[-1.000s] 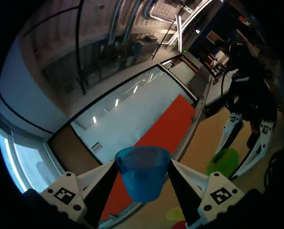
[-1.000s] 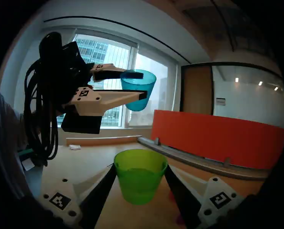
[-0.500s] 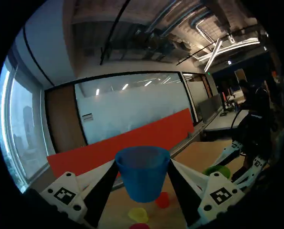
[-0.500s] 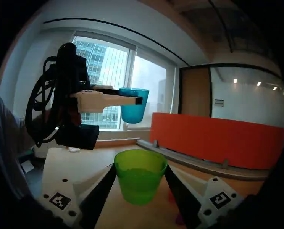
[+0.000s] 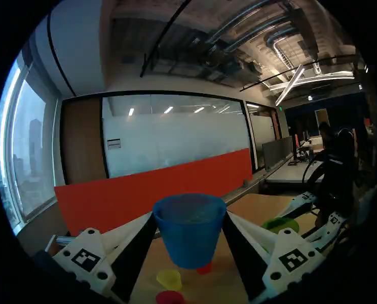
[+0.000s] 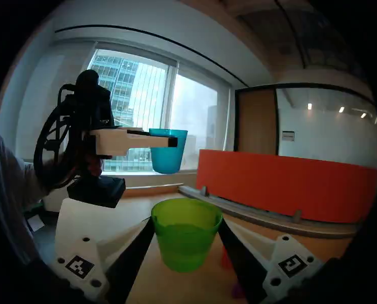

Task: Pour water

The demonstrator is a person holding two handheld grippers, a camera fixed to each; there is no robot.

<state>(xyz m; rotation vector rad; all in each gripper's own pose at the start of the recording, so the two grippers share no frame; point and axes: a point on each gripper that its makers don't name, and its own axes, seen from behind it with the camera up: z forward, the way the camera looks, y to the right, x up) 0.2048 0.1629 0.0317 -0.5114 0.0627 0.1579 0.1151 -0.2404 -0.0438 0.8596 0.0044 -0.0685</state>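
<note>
My left gripper (image 5: 189,234) is shut on a blue plastic cup (image 5: 189,229), held upright above the wooden table (image 5: 239,283). In the right gripper view the same blue cup (image 6: 167,150) hangs level in the left gripper (image 6: 160,141), up and to the left. My right gripper (image 6: 186,238) is shut on a green translucent cup (image 6: 186,232) with water in its lower part. From the left gripper view, the green cup (image 5: 279,224) and the right gripper (image 5: 310,215) sit low at the right.
Small yellow (image 5: 169,278), red (image 5: 169,297) and orange-red (image 5: 204,268) cups stand on the table below the blue cup. An orange divider panel (image 6: 290,185) runs along the table's far edge. Windows (image 6: 138,111) are behind the left gripper. A sleeve (image 6: 6,192) shows at the left.
The left gripper has rolled back from a tilt to level, bringing the blue cup upright and a little lower. The right gripper and green cup have stayed still.
</note>
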